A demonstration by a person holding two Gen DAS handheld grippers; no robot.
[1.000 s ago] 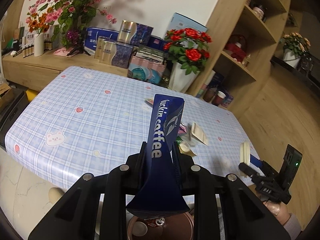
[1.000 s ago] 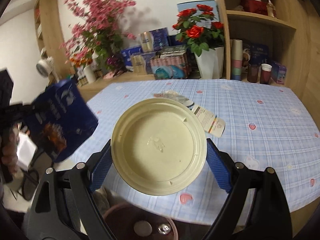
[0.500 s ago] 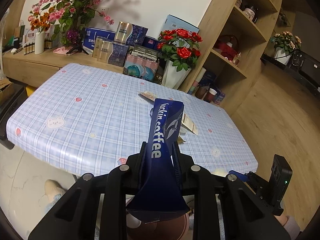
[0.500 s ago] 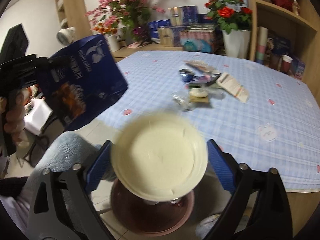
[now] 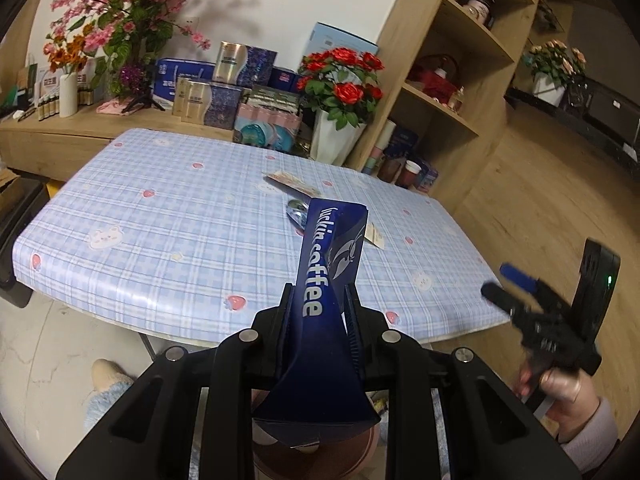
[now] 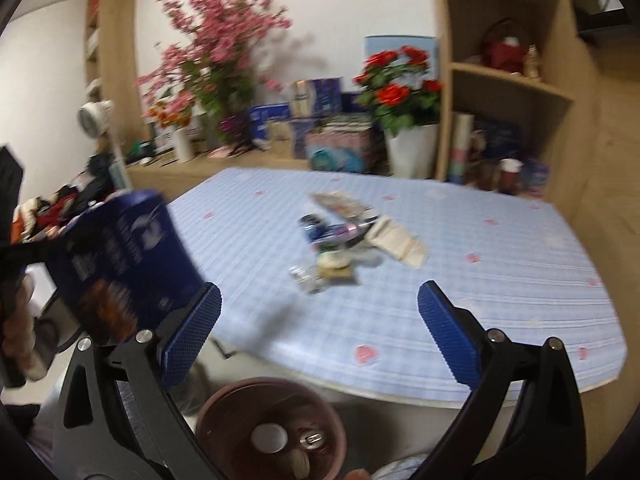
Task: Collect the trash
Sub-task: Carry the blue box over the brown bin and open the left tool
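My left gripper [image 5: 318, 304] is shut on a dark blue coffee bag [image 5: 326, 280], held above a brown trash bin [image 5: 312, 460] that is mostly hidden under the bag. The bag also shows in the right wrist view [image 6: 120, 260] at left. My right gripper [image 6: 318, 312] is open and empty above the bin [image 6: 272, 432], which holds a can and a pale lid. It also shows in the left wrist view [image 5: 508, 280] at right. A pile of wrappers and packets [image 6: 344, 240] lies on the blue checked table [image 6: 440, 320].
Red roses in a white vase [image 5: 340, 120], boxes [image 5: 224, 92] and pink flowers [image 5: 120, 40] stand behind the table. Wooden shelves [image 5: 460, 80] rise at the right. A slippered foot [image 5: 106, 376] is on the floor by the table's near edge.
My right gripper has opened and the pale round lid it held has left its jaws. The left gripper still holds the coffee bag, drawn back a little from the table.
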